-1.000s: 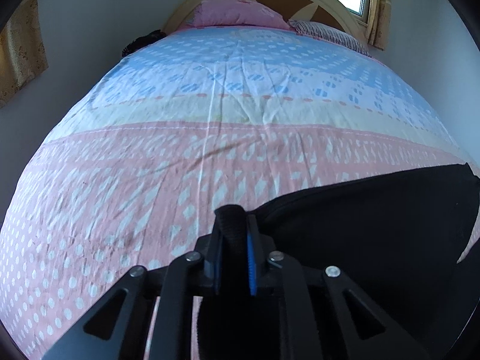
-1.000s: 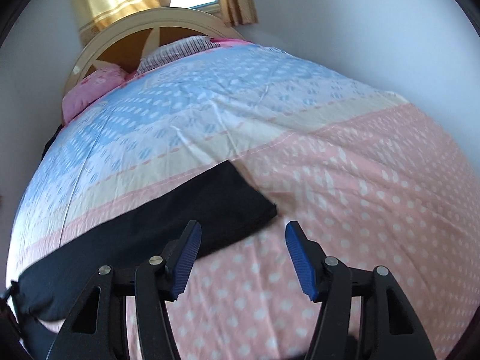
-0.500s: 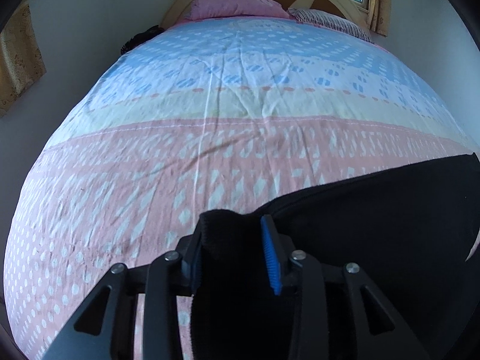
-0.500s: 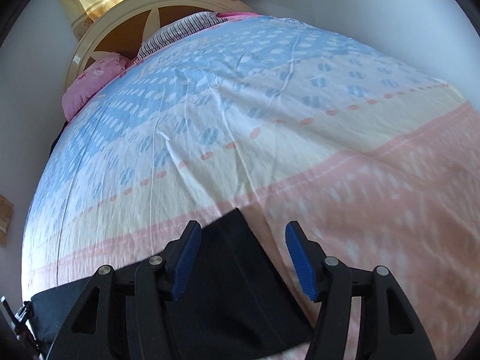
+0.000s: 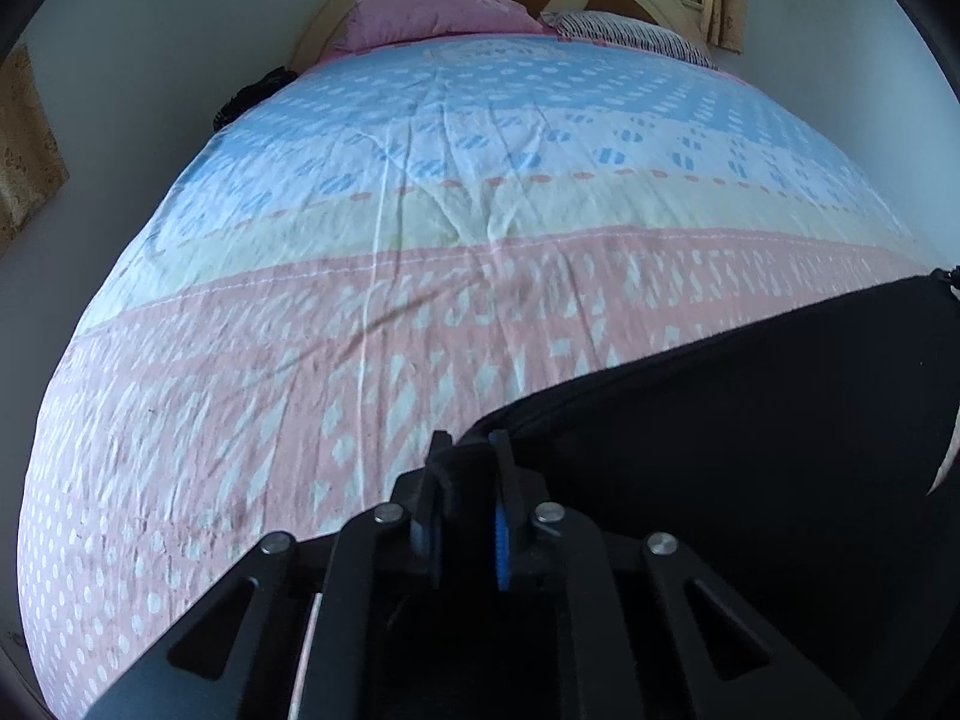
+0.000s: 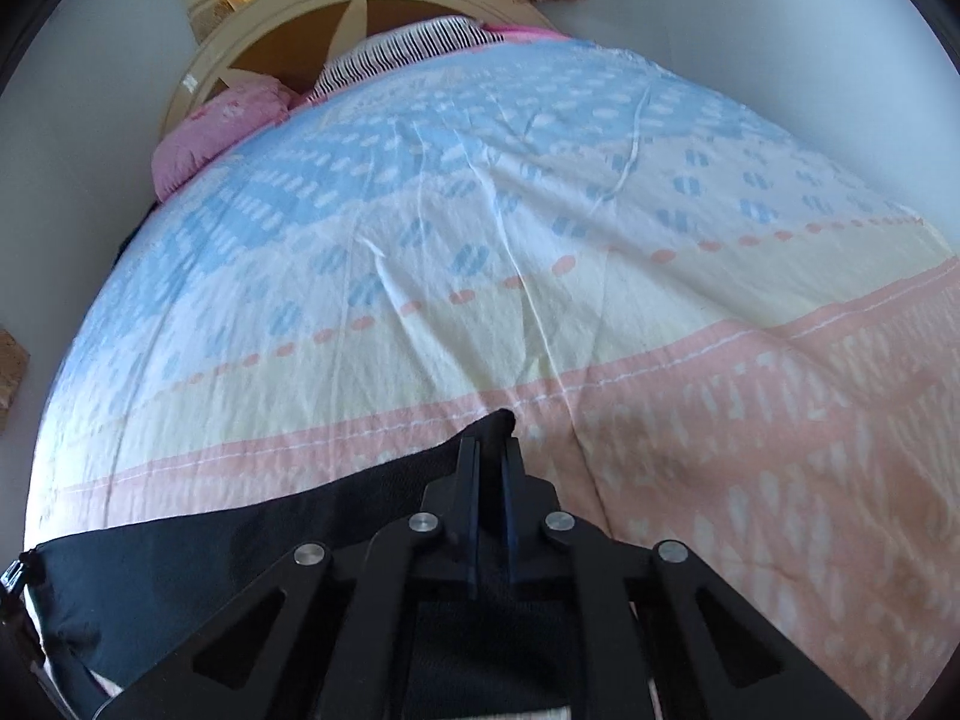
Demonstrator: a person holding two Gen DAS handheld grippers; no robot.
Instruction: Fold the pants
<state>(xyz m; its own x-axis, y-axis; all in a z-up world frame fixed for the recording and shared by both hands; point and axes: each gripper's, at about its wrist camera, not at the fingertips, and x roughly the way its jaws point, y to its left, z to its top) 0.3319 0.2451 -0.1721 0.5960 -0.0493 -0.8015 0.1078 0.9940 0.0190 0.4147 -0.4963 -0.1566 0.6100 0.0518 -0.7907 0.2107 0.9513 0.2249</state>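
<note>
While both angled down over the bedspread (image 5: 420,276), left gripper (image 5: 467,468) and right gripper (image 6: 491,456) clamped black pants (image 5: 750,420) corners.

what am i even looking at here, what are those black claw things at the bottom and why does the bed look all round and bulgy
Those claws are two-finger grippers that a person holds, one in each hand; there is no robot arm. Each carries a fisheye camera looking forward along its fingers, which is why the bed bulges. One picture is from the left gripper, the other from the right gripper. On the bed lies a patterned sheet in blue, cream and pink, with a pink pillow and a striped pillow by the headboard. A pair of black pants lies spread across the pink part. Both grippers are shut, each pinching an end of the pants, ready for folding.
</note>
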